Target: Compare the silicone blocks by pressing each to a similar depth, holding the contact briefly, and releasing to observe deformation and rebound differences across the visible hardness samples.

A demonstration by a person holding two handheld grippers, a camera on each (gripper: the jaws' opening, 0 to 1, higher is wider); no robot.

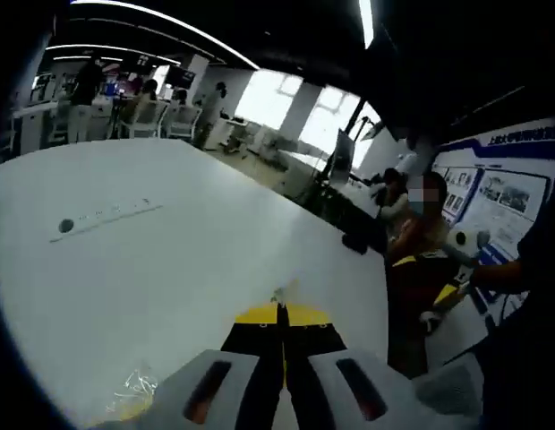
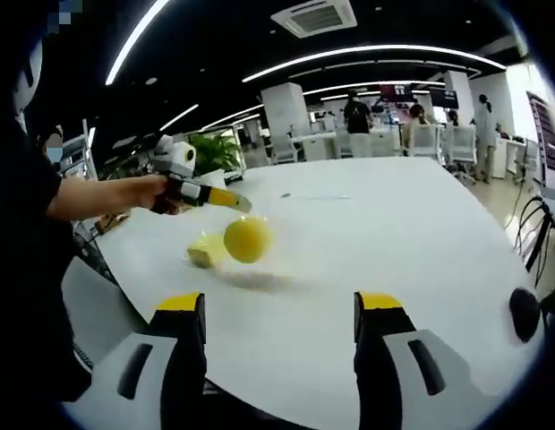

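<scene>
Yellow-tipped fingers of the left gripper (image 1: 280,315) sit pressed together over the white surface (image 1: 152,260), nothing between them — a crinkled clear wrapper (image 1: 134,394) lies just beside them at lower left, and a seated person (image 1: 412,237) waits at the far edge. From the right gripper view, the right gripper (image 2: 282,309) stands wide open and empty, while the left gripper's closed tips touch a round yellow silicone block (image 2: 246,239), with a paler yellow block (image 2: 204,251) just beside it on the surface.

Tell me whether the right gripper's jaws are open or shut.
Open. In the right gripper view, the right gripper shows its two yellow-tipped jaws standing wide apart, with bare white table between them and nothing held.
</scene>
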